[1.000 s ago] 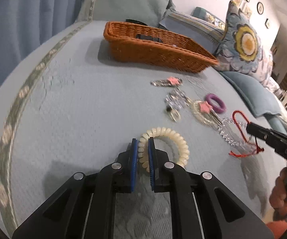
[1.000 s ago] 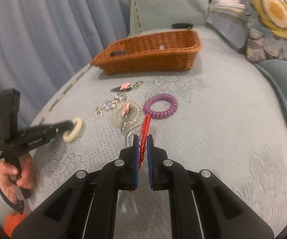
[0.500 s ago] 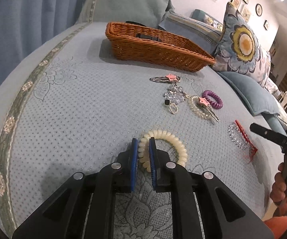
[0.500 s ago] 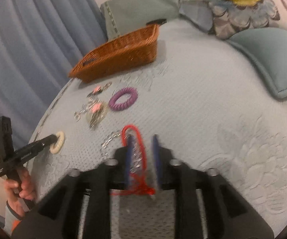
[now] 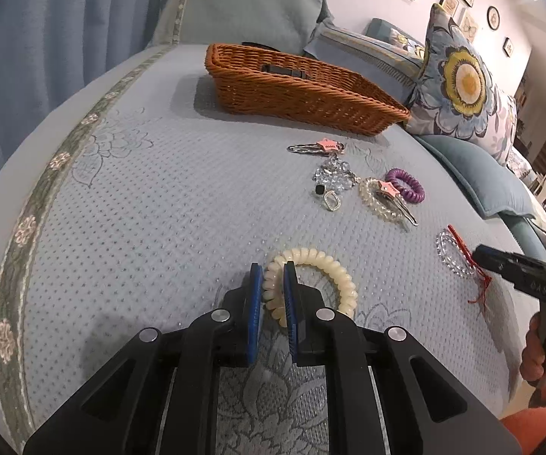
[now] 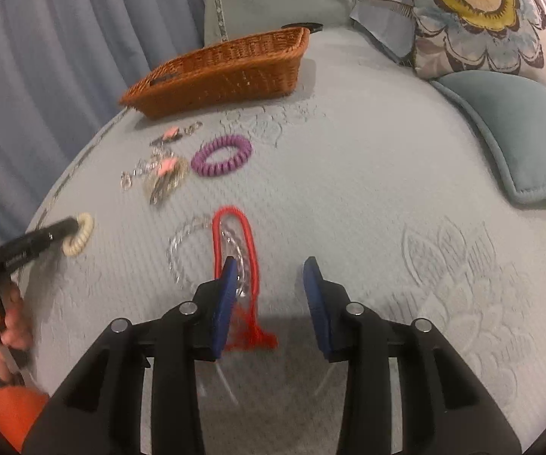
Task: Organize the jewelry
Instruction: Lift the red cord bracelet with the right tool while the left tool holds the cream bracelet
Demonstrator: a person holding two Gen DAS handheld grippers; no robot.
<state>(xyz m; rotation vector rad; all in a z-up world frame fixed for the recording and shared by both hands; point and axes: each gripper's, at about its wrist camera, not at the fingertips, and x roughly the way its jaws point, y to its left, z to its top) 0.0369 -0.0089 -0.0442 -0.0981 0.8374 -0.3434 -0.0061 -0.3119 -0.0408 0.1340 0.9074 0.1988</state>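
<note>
On the pale blue quilted bed (image 5: 159, 208), the left claw (image 5: 273, 288) pinches a cream spiral coil bracelet (image 5: 318, 269); the right claw (image 6: 269, 284), jaws closing but still apart, straddles the red cord bracelet (image 6: 252, 242) at lower centre without gripping it.

Right tongs (image 6: 271, 265) closing — red cord (image 6: 251, 242) between.

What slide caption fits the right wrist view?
Right gripper, jaws closing, over red cord bracelet lying on the bedspread; wicker basket beyond.
</note>
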